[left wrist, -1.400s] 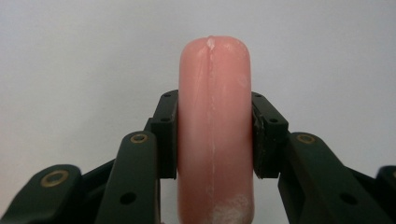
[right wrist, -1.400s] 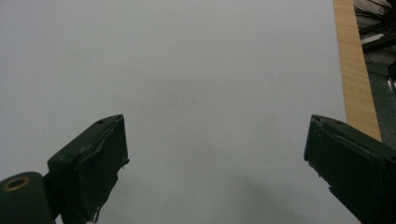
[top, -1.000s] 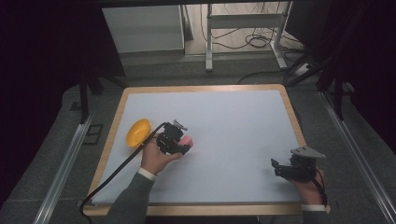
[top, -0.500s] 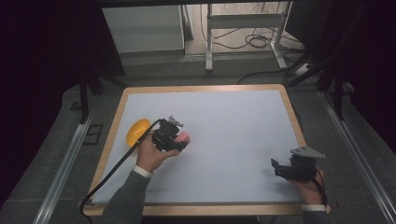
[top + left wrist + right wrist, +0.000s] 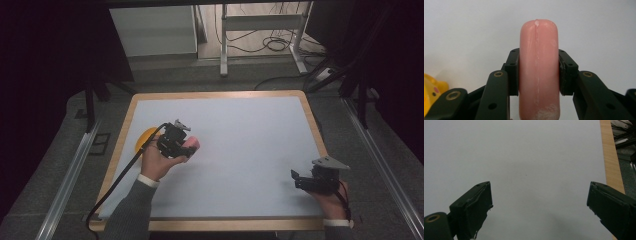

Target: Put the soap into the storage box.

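Jaws first: my left gripper [image 5: 539, 82] is clamped on a pink sausage [image 5: 539, 65], one pad pressed flat against each side, and my right gripper [image 5: 539, 207] stands wide apart with nothing between its pads.

Going down in size, the table [image 5: 305, 107] comes first, a pale sheet inside a wooden rim. In the right gripper view that sheet runs out ahead of my jaws, with a strip of the rim at the far right edge.

My left hand [image 5: 159, 162] comes next, reaching in from the bottom left of the high view, sleeve and white cuff behind it, a black cable trailing back off the table edge. My right hand [image 5: 330, 197] rests near the bottom right corner, well apart from the left, its gripper topped by a grey plate.

Then a yellow toy [image 5: 144, 137] at the left side of the sheet, just beside my left gripper and partly hidden behind it. In the left gripper view it peeks in at the lower left, with a pink dot and a dark dot on it.

Smallest is the sausage: held upright in the left gripper view, rounded tip above the pads, a pale seam down its middle, some whitish scuffing near its lower end. In the high view it pokes out right of my gripper.

I can read no writing or brand on anything.
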